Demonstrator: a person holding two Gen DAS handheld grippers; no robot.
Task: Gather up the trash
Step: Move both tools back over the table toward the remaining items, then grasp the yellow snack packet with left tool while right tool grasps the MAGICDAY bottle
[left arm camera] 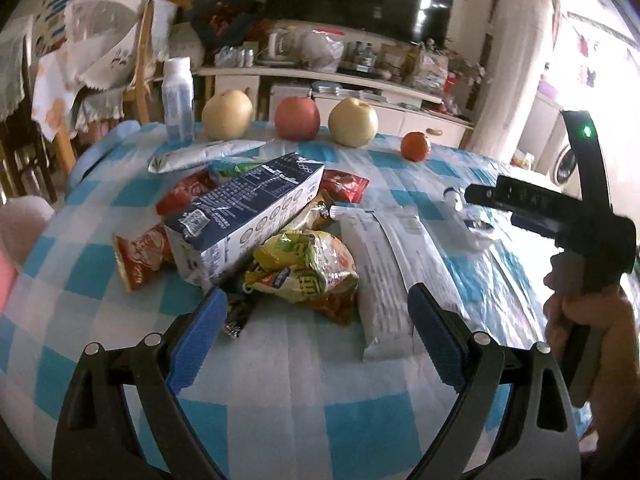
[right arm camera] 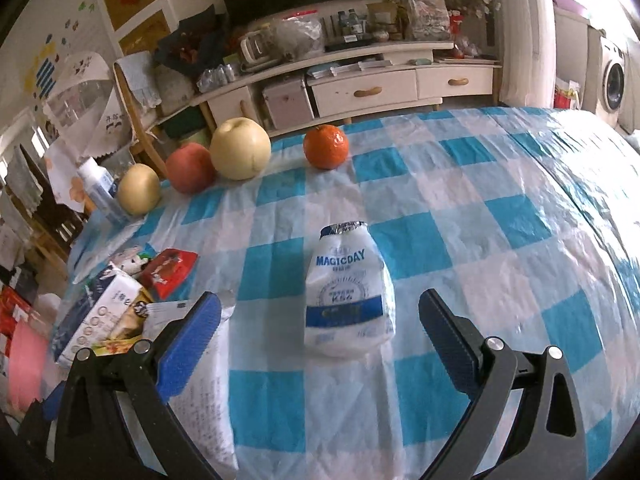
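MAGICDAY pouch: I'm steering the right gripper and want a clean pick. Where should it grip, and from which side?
Grip the MAGICDAY pouch across its puffy lower body, coming from the near side, where the open right gripper already straddles it. It lies flat, crimped top pointing away; that top looks narrow to catch.

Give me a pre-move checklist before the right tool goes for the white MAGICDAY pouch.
1. Right tool open: ok, its jaws stand wide apart.
2. MAGICDAY pouch lined up between the fingers: ok.
3. Pouch apart from other trash: ok, only checked tablecloth around it.
4. Fruit out of the path: ok, orange sits well behind.
5. Left tool out of the way: ok, open over the wrapper pile.
6. Trash container located: cannot tell, none in view.
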